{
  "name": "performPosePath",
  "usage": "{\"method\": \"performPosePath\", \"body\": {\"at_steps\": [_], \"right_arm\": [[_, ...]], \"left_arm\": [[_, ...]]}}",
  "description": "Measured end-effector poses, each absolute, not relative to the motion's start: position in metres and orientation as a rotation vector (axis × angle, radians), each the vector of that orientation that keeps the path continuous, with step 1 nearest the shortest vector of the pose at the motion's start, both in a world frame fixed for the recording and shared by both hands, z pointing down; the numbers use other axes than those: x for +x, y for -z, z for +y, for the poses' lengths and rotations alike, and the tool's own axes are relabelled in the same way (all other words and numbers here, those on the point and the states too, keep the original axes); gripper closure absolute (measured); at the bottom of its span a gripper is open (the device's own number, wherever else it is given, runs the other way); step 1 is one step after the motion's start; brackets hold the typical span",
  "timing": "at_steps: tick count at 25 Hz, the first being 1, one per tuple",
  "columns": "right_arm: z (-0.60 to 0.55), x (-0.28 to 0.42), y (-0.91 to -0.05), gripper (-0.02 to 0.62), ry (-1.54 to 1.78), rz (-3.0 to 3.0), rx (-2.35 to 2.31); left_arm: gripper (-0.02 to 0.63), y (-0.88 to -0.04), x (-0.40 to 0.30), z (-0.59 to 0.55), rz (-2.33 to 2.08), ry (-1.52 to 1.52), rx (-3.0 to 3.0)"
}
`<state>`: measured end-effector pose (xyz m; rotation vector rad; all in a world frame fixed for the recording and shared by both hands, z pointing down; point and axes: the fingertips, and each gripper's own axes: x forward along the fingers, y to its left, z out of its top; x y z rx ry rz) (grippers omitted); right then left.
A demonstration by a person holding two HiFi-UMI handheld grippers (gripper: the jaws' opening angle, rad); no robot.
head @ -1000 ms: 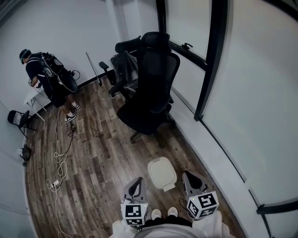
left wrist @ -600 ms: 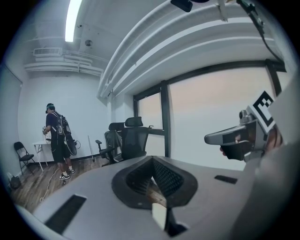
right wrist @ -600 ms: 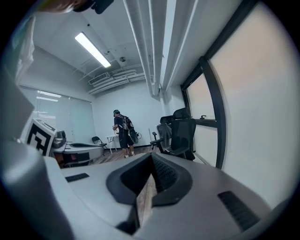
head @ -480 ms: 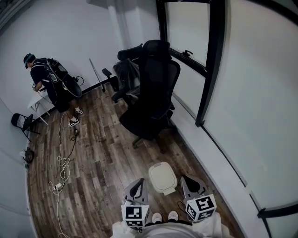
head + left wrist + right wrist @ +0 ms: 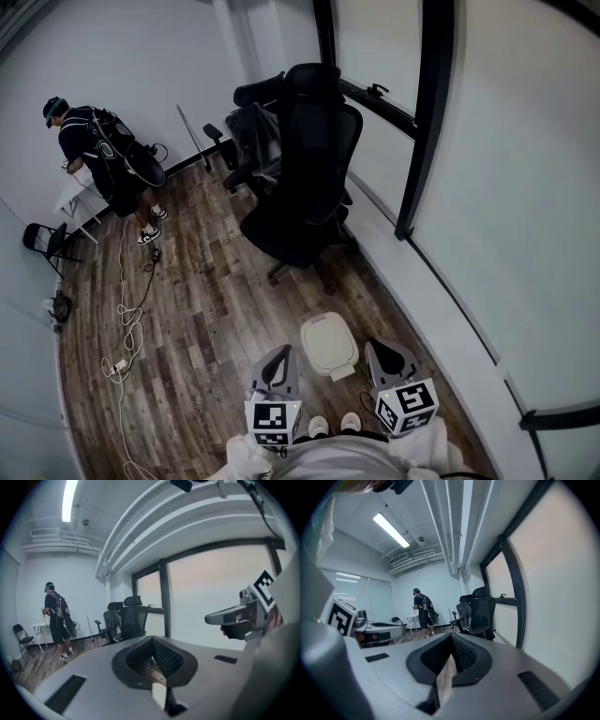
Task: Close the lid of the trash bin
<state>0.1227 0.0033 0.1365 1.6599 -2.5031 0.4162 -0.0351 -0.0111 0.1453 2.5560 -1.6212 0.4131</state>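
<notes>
Left gripper (image 5: 277, 361) and right gripper (image 5: 381, 355), jaws together, empty, flank the trash bin (image 5: 329, 345)

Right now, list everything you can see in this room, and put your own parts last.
Trash bin: 1, cream, on the floor just ahead of both grippers, lid lying flat
Office chairs: 2, black, by the window
Folding chair: 1, black, at the far left wall
Small table: 1, white, beside the person
Person: 1, dark clothes, standing at the table
Cable: 1, white, trailing over the wood floor at left
Shoes: 2, white, at the bottom edge, between the grippers
Left gripper: 1, grey, left of the bin, jaws together, empty
Right gripper: 1, grey, right of the bin, jaws together, empty
</notes>
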Motion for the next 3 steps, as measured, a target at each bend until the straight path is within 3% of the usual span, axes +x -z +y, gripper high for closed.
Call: {"method": "performPosePath", "body": {"at_steps": [3], "right_arm": [[-0.0014, 0.1256, -0.1411, 0.572, -0.422, -2.503, 1.656]], "left_arm": [[0.598, -0.1500, -0.0326, -0.0141, -1.618, -0.427, 2.551]]}}
